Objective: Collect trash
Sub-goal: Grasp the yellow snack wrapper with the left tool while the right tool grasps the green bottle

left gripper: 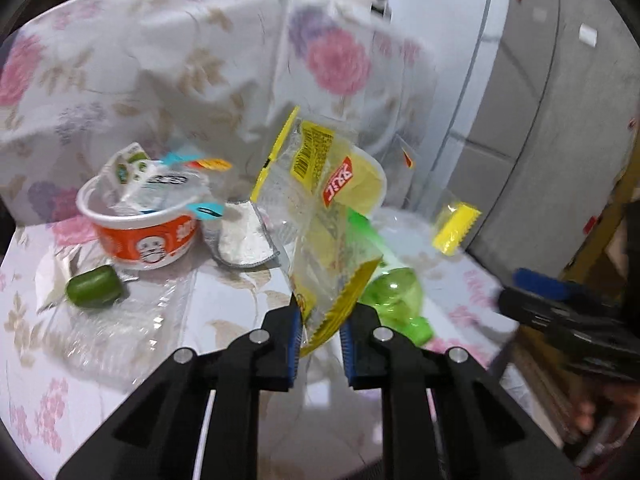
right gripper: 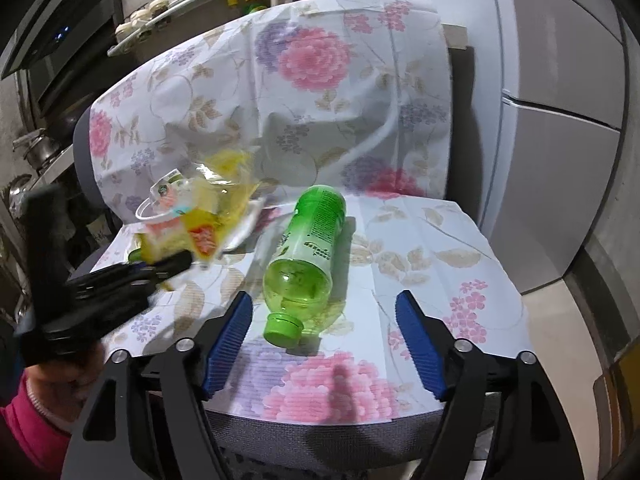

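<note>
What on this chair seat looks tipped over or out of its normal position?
The green bottle lies on its side on the flowered seat cover, cap toward the camera, instead of standing upright.

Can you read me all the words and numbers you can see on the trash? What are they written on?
None of it reads clearly.
Yellow snack wrapper: red label with white characters and a barcode, too blurred.
Green bottle: dark print along its side, too small.
Orange cup: a cartoon face and characters, blurred.
Crumpled wrappers in the cup: print unreadable.
</note>
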